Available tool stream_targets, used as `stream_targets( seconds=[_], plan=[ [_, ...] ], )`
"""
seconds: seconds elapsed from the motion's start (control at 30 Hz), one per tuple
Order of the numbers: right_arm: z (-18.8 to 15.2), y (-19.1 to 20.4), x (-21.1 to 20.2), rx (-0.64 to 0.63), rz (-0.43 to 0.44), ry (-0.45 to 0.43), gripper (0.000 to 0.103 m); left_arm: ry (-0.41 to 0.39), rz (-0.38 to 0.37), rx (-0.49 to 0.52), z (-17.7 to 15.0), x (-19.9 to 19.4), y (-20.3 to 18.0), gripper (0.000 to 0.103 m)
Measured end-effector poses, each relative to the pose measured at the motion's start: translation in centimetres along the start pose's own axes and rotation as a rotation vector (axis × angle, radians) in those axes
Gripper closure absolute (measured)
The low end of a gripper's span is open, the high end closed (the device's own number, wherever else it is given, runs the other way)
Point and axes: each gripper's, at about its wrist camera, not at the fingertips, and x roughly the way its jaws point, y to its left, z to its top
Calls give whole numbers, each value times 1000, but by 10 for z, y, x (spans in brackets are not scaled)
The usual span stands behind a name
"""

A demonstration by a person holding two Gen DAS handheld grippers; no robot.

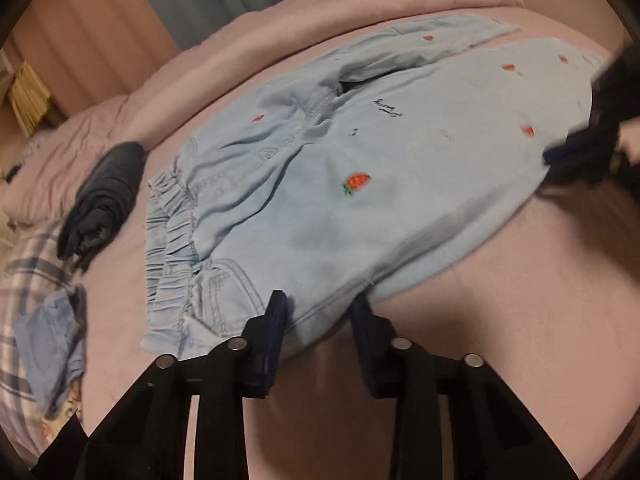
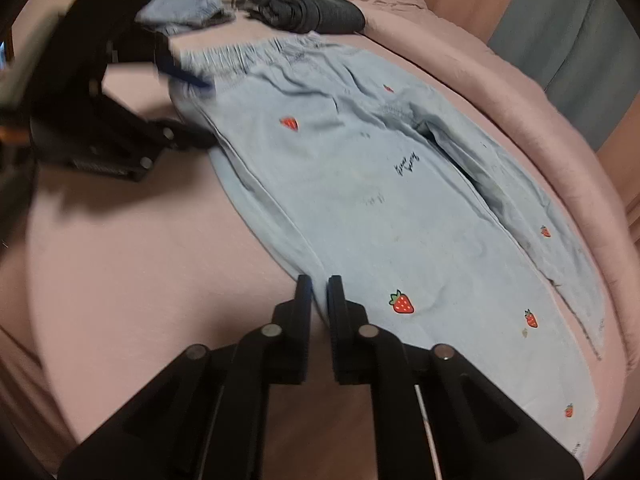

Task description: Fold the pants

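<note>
Pants (image 1: pixel 360 168): pale denim, strawberry-embroidered, flat lengthwise, elastic waistband beside left gripper (image 1: pixel 318 312), parted; right gripper (image 2: pixel 319 284) pinches leg edge.

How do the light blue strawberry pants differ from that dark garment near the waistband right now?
The light blue pants lie spread flat along the bed; the dark garment sits bundled in a compact roll. The pants are pale denim with red strawberries; the dark garment is plain charcoal. The pants cover far more bed. The left tool and right tool meet the pants' near edge; neither touches the dark garment. Both rest on the pink sheet.
</note>
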Motion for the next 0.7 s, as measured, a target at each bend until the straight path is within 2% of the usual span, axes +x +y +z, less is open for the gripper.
stream_targets(
  seconds=[0.07, 0.1, 0.13, 0.17, 0.23, 0.3, 0.33, 0.37, 0.4, 0.43, 0.47, 0.5, 0.53, 0.57, 0.6, 0.63, 0.67, 0.7],
  plan=[
    [2, -6, -18, 10, 55, -19, 102, -6, -28, 4, -6, -4, -2, 76],
    [2, -7, -19, 0, 89, -26, 103, 3, -65, -9, -11, -2, 0, 83],
    [-2, -6, -22, -5, 119, -23, 103, 11, -78, -18, -13, 0, 1, 85],
    [-6, -5, -19, -11, 102, -8, 102, 16, -91, -27, -16, 0, 2, 86],
    [-17, -7, 5, -12, 40, 76, 101, 13, -96, -42, -18, -6, 5, 87],
    [-20, -9, 8, 31, 50, 70, 100, 2, -65, -76, -22, -12, 13, 87],
    [-19, -9, 2, 41, 48, 51, 100, 0, -70, -92, -24, -14, 17, 82],
    [-17, -7, -7, 45, 44, 15, 94, -4, -76, -111, -25, -16, 22, 79],
    [-15, -5, -19, 38, 42, -32, 74, -10, -87, -127, -26, -18, 27, 68],
    [-12, -3, -23, 31, 34, -56, 59, -14, -81, -134, -26, -18, 29, 54],
    [-10, -1, -27, 21, 8, -82, 30, -17, -61, -135, -26, -16, 30, 48],
    [-9, 2, -30, 7, -16, -99, 27, -19, -25, -126, -24, -13, 29, 44],
    [-7, 4, -27, -10, -33, -101, 30, -20, -17, -116, -23, -11, 29, 44],
    [-6, 6, -19, -30, -37, -70, 39, -14, -16, -95, -21, -5, 26, 44],
    [-4, 7, -5, -50, -46, -23, 56, -4, -12, -77, -21, -1, 23, 44],
    [-2, 5, 12, -63, -54, 17, 67, 10, -8, -52, -21, 4, 19, 47],
    [-1, 6, 25, -66, -53, 55, 77, 13, -6, -32, -21, 5, 16, 52],
    [1, 4, 30, -43, -33, 47, 87, 16, -60, -37, -19, 3, 14, 74]
  ],
)
